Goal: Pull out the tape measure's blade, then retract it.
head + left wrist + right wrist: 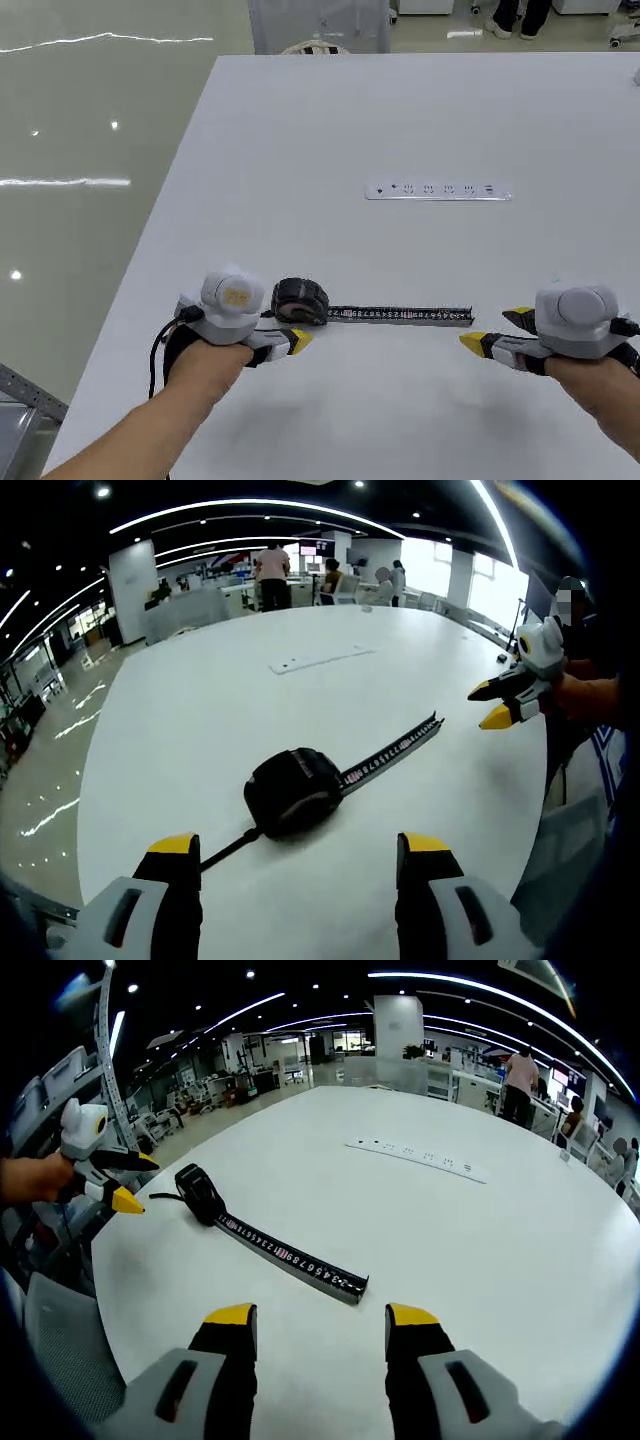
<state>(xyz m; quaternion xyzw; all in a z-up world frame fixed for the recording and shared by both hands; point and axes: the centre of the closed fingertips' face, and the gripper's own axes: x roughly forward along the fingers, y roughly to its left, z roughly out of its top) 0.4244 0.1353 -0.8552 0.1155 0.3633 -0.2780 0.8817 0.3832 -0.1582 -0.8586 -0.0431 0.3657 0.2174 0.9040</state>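
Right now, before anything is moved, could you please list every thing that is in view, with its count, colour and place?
table: one, white, under everything
tape measure: one, black case, on the table's near part, close to the left tongs
blade: one, dark with light figures, out of the case, flat on the table, its end toward the right tongs
socket strip: one, white, flat on the table, farther away
people: several, in the room's background
left tongs: one, grey with yellow tips, open, pointing at the case
right tongs: one, grey with yellow tips, open, apart from the blade's end
hands: two, one holding each tongs
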